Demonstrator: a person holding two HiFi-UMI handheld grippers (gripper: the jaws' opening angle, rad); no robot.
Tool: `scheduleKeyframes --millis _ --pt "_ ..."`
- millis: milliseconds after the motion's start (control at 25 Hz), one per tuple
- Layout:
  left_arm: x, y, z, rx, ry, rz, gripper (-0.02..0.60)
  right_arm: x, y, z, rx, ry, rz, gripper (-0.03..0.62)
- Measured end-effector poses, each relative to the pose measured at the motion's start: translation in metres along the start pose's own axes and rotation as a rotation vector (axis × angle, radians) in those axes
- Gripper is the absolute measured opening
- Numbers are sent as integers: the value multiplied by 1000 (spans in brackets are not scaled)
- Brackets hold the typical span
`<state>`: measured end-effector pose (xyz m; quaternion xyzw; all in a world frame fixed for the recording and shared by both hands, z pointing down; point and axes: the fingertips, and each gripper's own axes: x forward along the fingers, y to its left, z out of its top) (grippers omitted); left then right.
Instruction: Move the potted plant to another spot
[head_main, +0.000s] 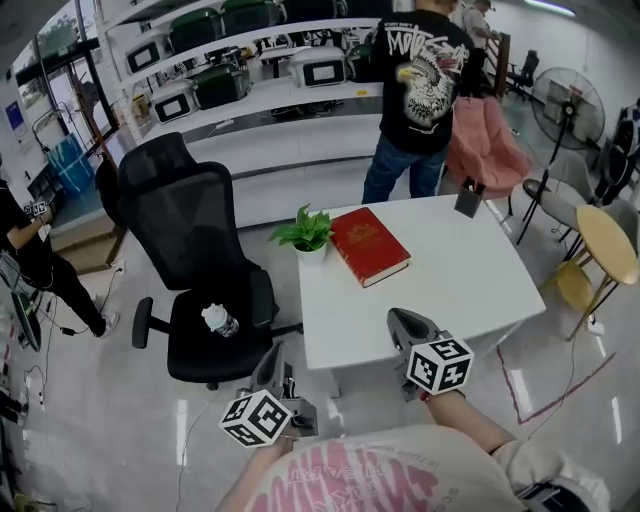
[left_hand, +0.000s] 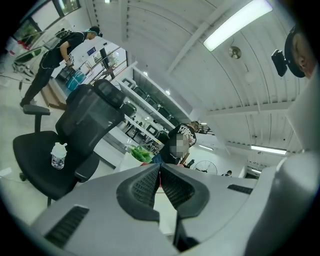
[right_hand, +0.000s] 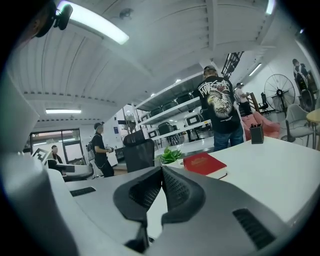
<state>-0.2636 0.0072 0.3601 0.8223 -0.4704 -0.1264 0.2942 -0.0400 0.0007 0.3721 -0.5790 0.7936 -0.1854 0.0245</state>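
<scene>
plant (head_main: 306, 233): far-left corner of table (head_main: 470, 290), just beside book (head_main: 368, 245) | left gripper (head_main: 269, 362): jaws together, empty, off table's near-left corner, plant well ahead | right gripper (head_main: 402, 322): jaws together, empty, over near edge, plant well ahead-left

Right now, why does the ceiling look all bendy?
Left gripper view: fisheye lens bends the white ribbed ceiling, and the long ceiling lamp glares. Right gripper view: same bending, dark corners. Head view: sharp, with light streaks on the glossy floor.
</scene>
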Motion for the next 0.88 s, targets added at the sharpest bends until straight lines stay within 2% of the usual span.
scheduleKeyframes --millis 880 --pt "3 -25 -24 0 -21 17 25 -23 -33 -8 -20 38 1 14"
